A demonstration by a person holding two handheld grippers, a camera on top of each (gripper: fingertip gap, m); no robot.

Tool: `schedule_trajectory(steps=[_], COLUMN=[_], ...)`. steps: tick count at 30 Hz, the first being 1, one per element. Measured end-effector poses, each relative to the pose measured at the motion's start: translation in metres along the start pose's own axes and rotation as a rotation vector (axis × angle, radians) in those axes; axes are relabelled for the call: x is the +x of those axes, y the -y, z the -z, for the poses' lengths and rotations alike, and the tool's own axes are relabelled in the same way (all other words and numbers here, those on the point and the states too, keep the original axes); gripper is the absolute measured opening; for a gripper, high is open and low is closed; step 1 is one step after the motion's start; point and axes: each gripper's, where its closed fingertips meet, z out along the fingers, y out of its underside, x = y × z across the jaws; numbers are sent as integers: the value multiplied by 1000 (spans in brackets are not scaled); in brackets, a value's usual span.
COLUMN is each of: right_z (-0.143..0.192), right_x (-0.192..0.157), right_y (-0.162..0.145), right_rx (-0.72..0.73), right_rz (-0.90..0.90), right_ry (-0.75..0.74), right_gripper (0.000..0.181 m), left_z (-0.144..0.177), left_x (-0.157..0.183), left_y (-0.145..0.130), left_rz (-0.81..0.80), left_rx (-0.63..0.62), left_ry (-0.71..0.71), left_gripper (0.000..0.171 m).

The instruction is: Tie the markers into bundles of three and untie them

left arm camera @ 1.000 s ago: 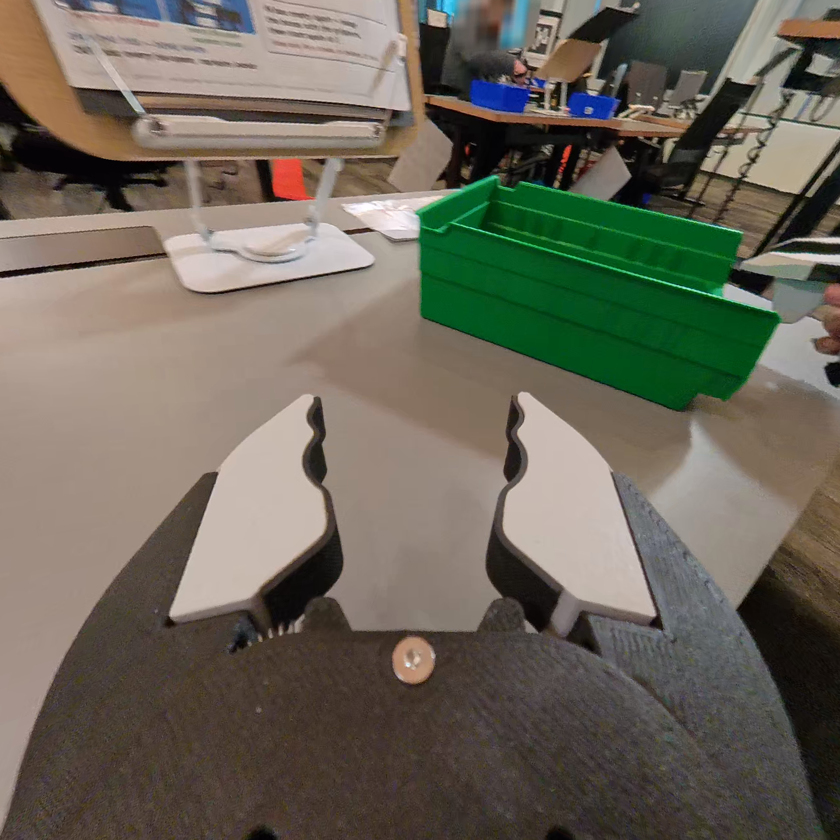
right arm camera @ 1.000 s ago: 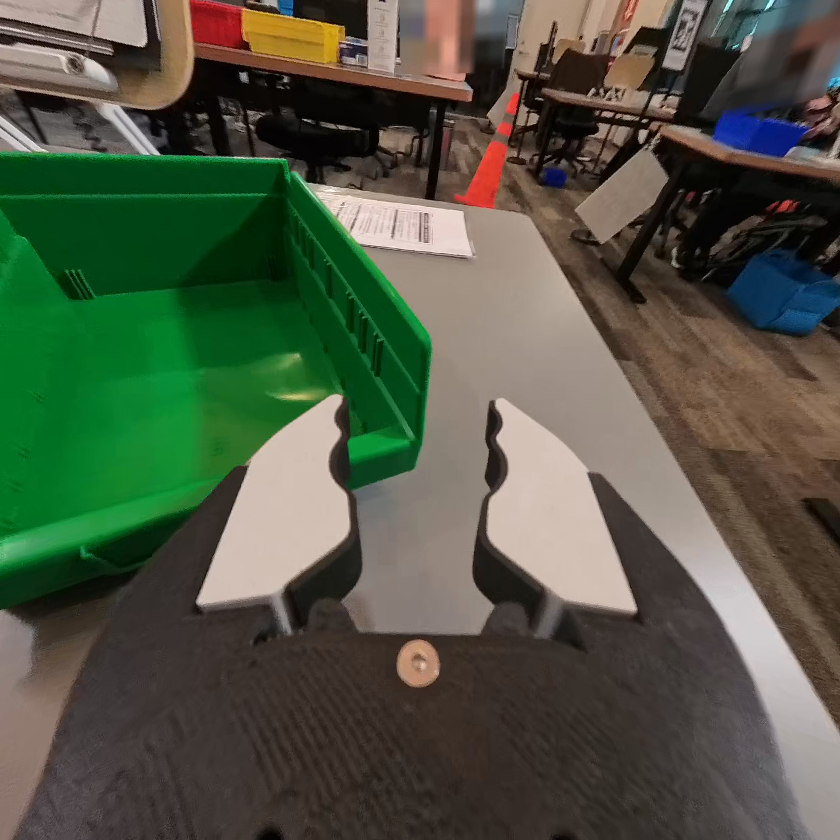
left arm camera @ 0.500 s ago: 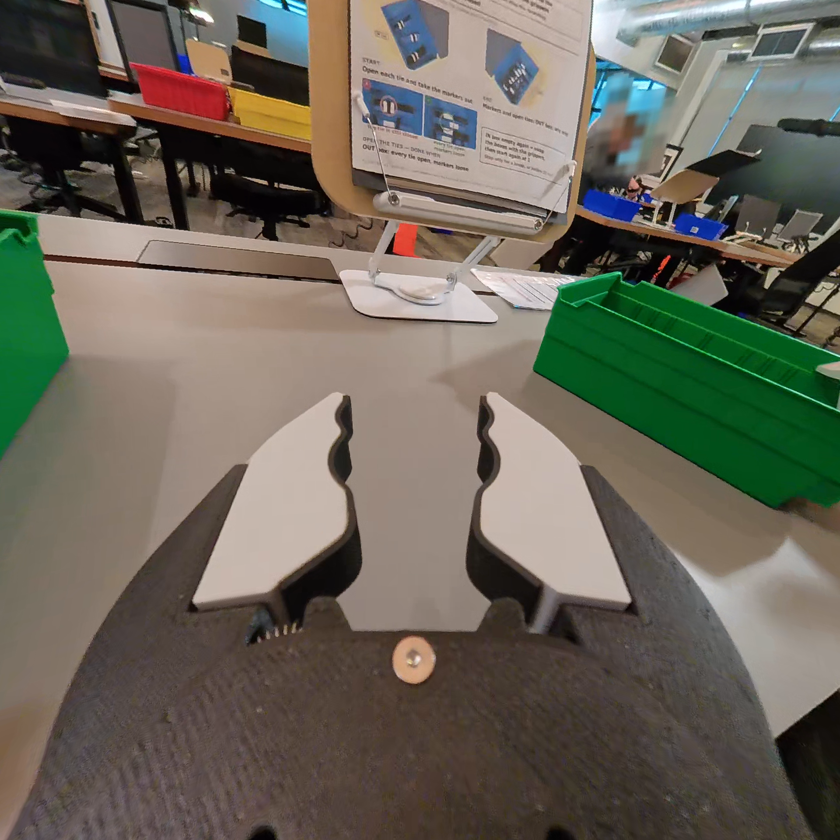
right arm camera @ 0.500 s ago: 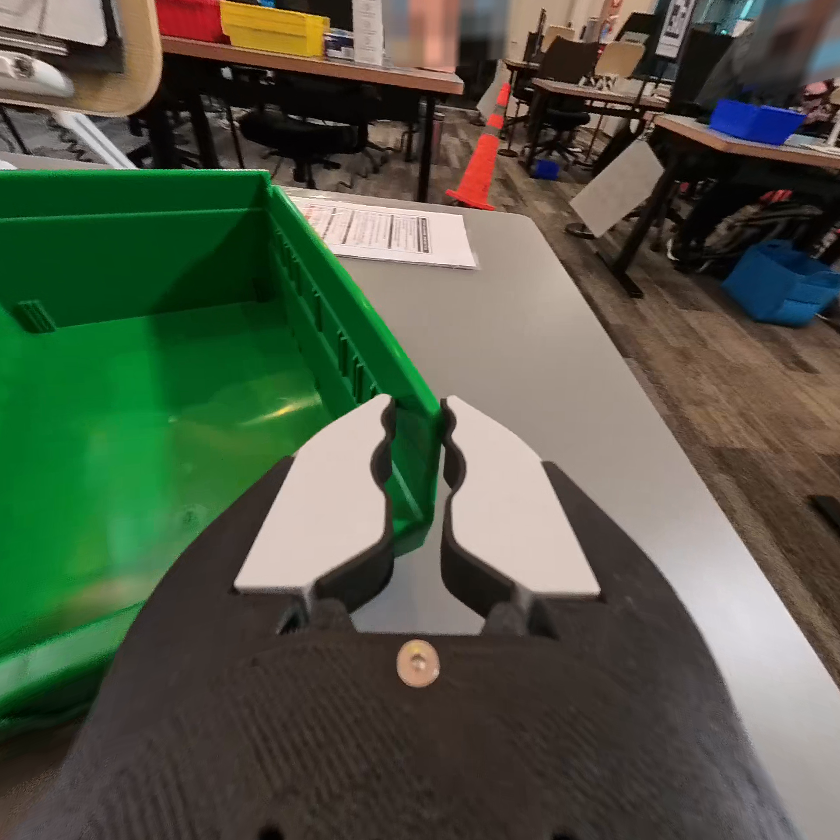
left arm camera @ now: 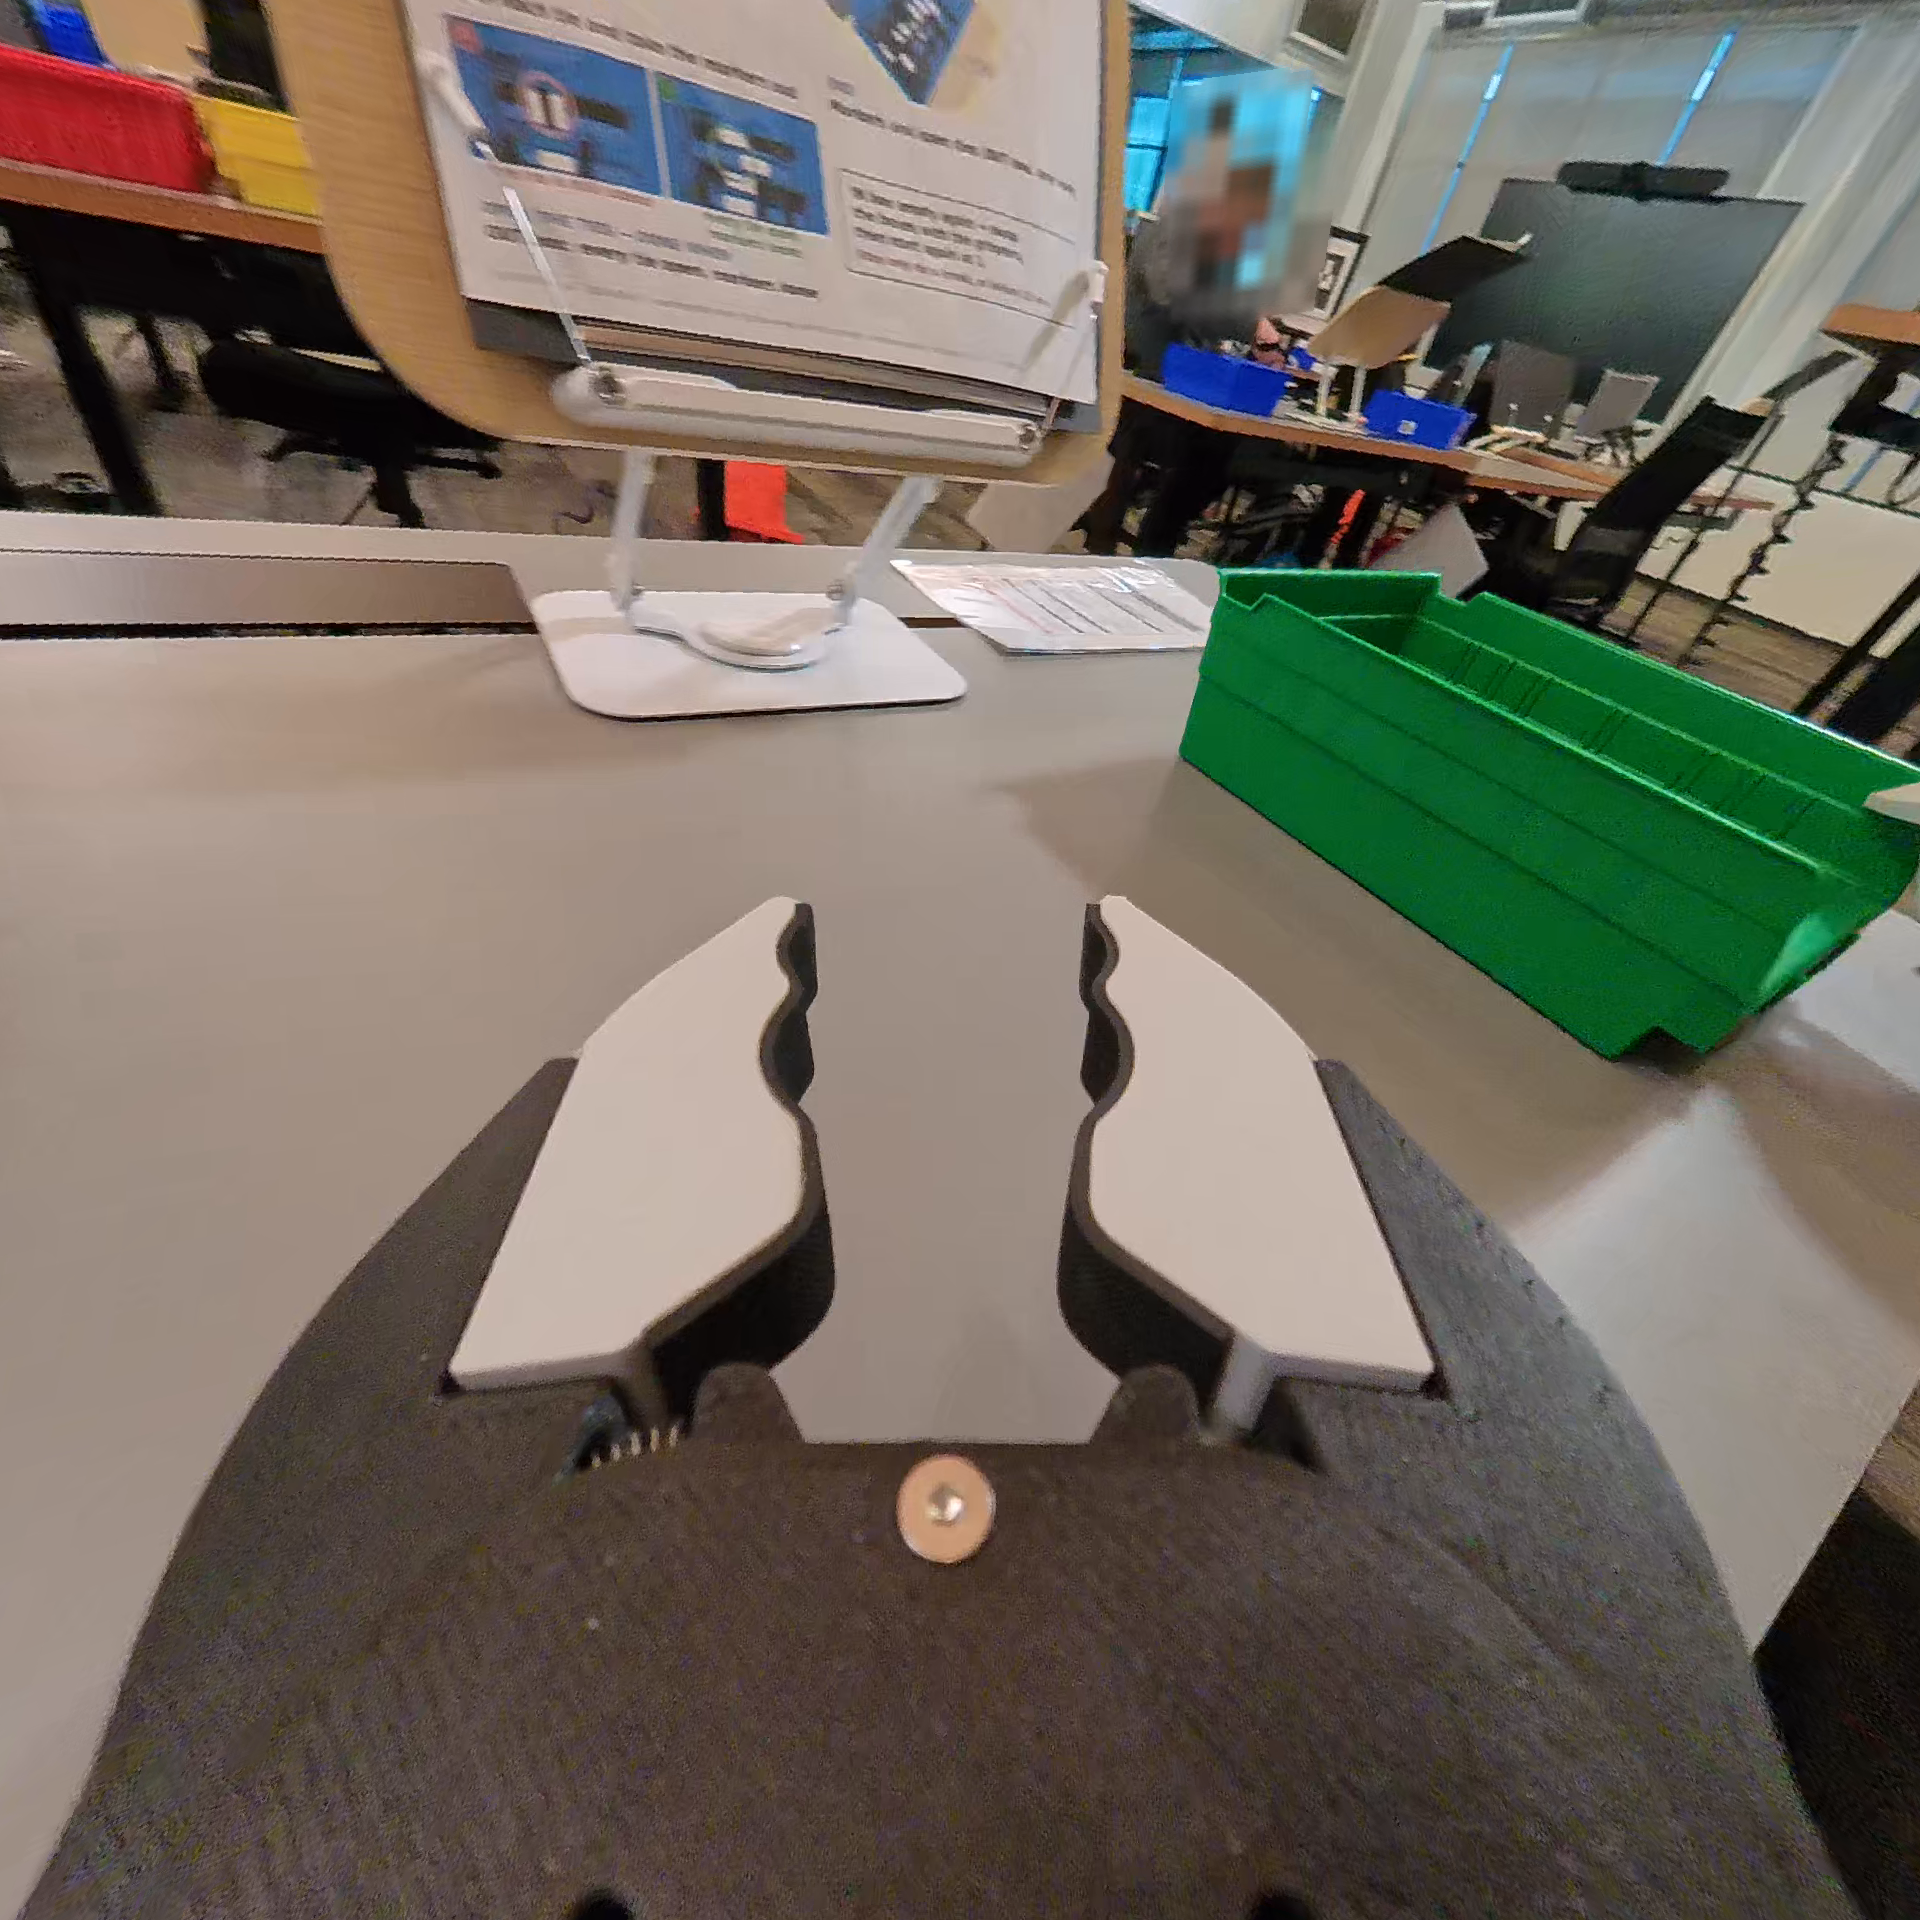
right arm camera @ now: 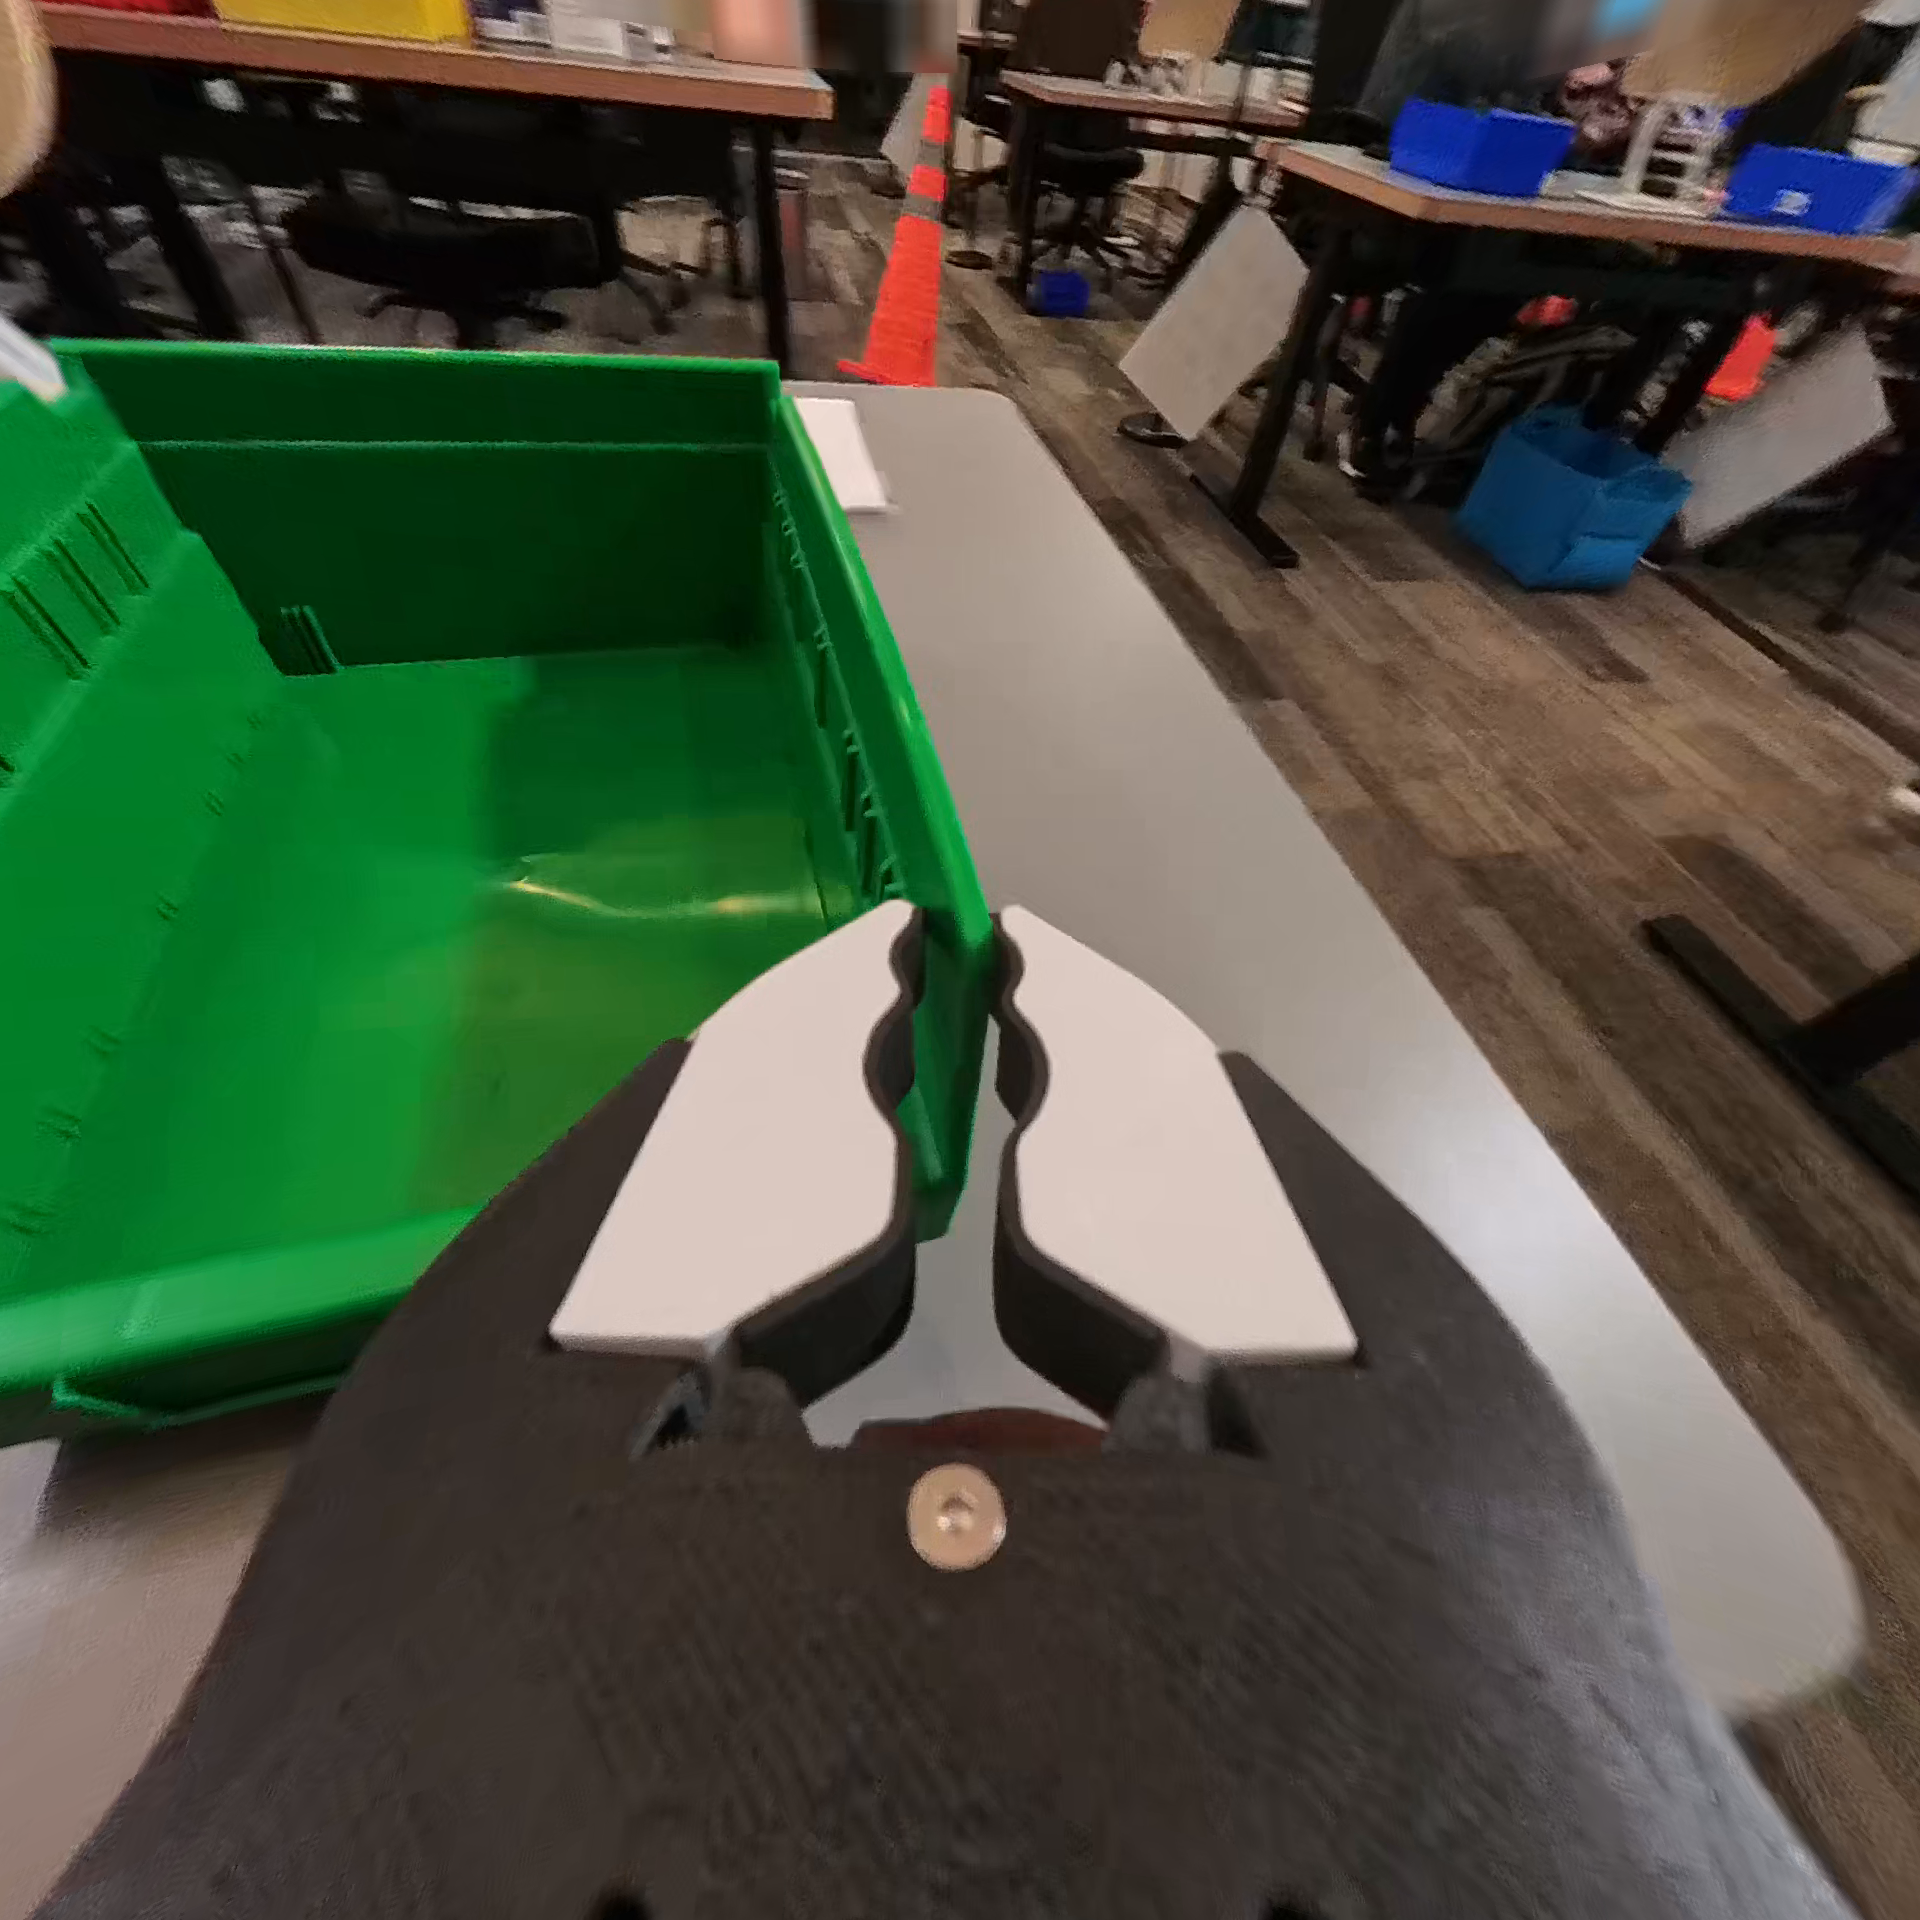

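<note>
My right gripper is shut on the right side wall of an empty green plastic bin, at its near right corner; one pad is inside the wall and one outside. The same green bin shows at the right of the left wrist view, where a bit of the right gripper's finger is seen at its rim. My left gripper is open and empty above the bare grey table, well left of the bin.
A document stand with printed sheets stands at the back of the table, with a laminated sheet beside it. The table's right edge drops to a wood floor. An orange cone and other desks stand beyond. The gap from one gripper's tips to the other's is roughly 50 cm.
My right gripper moved onto the bin's right wall and its pads closed on it. My left gripper narrowed partly and swung, still empty.
</note>
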Motion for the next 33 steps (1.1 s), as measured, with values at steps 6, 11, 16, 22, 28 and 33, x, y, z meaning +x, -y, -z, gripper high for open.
schedule_trajectory(steps=[6,11,16,22,28,33], right_z=[31,33,23,9,25,79], right_x=[6,9,9,23,58,-2], right_y=[-10,-10,-6,-3,39,129], right_rx=[16,55,109,98,98,536], right_rz=[45,92,61,-86,-117,-61], right_ry=[14,35,142,128,-184,-114], right_gripper=[7,7,6,4,59,50], left_z=[-32,-40,-36,-23,-4,4], left_x=[39,61,61,30,-5,-19], left_y=[-14,-25,-28,-31,-28,-28], left_rz=[-44,-133,-184,-156,-90,-15], left_rx=[-68,-110,-115,-142,-142,-132], left_ry=[-114,-160,-148,-46,54,77], left_gripper=[50,52,52,51,51,51])
